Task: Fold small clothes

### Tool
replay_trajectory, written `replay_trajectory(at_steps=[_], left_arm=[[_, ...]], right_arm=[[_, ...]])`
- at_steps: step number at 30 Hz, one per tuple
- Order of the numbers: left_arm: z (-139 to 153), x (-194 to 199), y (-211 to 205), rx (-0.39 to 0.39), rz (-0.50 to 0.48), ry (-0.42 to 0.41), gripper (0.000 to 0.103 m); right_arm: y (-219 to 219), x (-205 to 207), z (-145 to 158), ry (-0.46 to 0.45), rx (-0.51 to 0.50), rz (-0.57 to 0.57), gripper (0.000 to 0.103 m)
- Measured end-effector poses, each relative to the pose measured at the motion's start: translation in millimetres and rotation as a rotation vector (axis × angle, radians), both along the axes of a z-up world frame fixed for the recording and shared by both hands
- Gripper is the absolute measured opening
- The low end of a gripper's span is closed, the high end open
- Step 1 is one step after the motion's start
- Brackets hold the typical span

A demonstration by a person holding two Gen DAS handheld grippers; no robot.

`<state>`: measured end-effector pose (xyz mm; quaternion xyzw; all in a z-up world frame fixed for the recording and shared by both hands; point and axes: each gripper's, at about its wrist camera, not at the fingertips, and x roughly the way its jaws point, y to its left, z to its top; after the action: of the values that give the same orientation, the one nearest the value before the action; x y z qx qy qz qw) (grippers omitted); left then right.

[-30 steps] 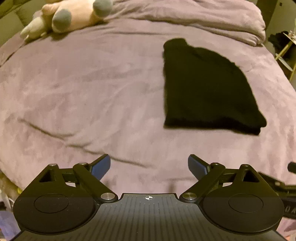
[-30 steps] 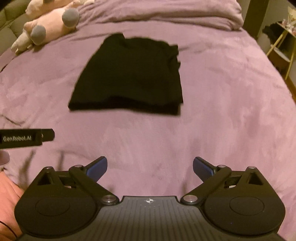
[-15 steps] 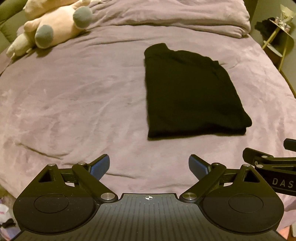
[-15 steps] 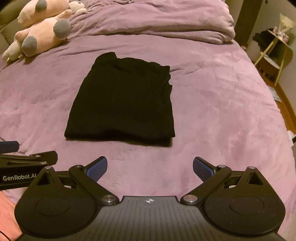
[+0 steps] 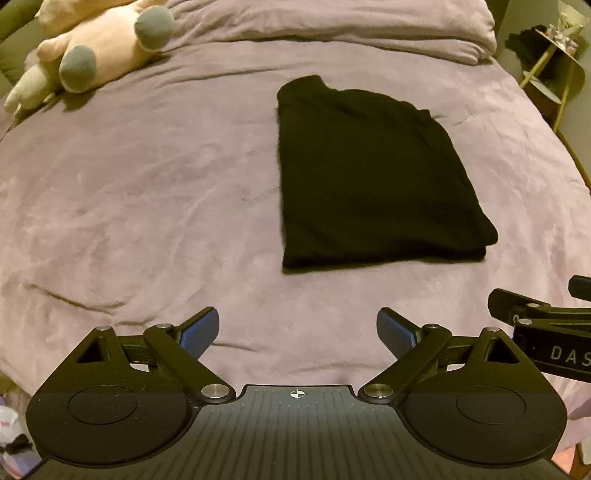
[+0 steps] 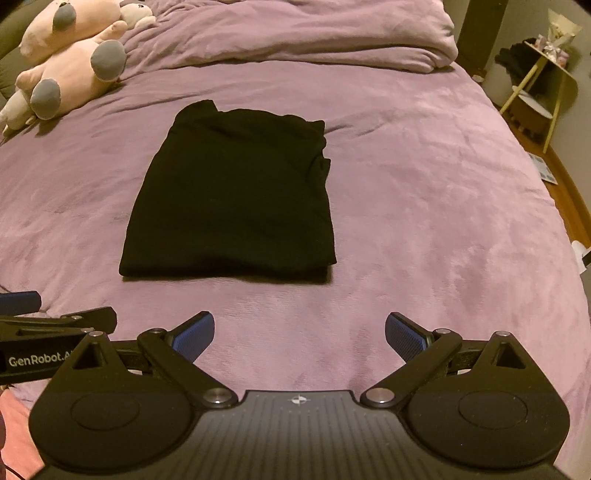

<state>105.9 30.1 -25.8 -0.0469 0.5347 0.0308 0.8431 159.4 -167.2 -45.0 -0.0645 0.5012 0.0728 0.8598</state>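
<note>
1. Nearest to the cameras: both grippers are empty with jaws spread wide. The left gripper (image 5: 297,330) and right gripper (image 6: 300,332) hover side by side over the front edge of the bed, neither touching any fabric. Each one peeks into the other's view at the side.
2. Just past them is a bare strip of purple blanket (image 6: 424,206), a bit wrinkled, with nothing on it.
3. Mid-bed is the black garment (image 6: 232,192), lying flat in a tidy stacked rectangle with layered edges showing along the near side. It's well apart from both grippers. Can't tell what kind of garment it is, too dark.
4. Judging by that, this piece looks basically done; maybe one more fold at most if a smaller packet is wanted. No other loose clothes visible on the bed.
5. Far back: a pink plush toy (image 5: 99,51) at the far left, and a bunched-up duvet (image 6: 295,33) across the head of the bed.
</note>
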Motion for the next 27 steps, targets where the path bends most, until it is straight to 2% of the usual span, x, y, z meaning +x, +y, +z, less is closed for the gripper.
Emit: replay_trajectory(at_steps=[27], left_arm=[[0.4, -0.9, -1.0, -0.021, 0.002, 0.007, 0.096]], right_arm=[[-3.8, 3.4, -1.6, 0.019, 0.011, -0.019, 0.099]])
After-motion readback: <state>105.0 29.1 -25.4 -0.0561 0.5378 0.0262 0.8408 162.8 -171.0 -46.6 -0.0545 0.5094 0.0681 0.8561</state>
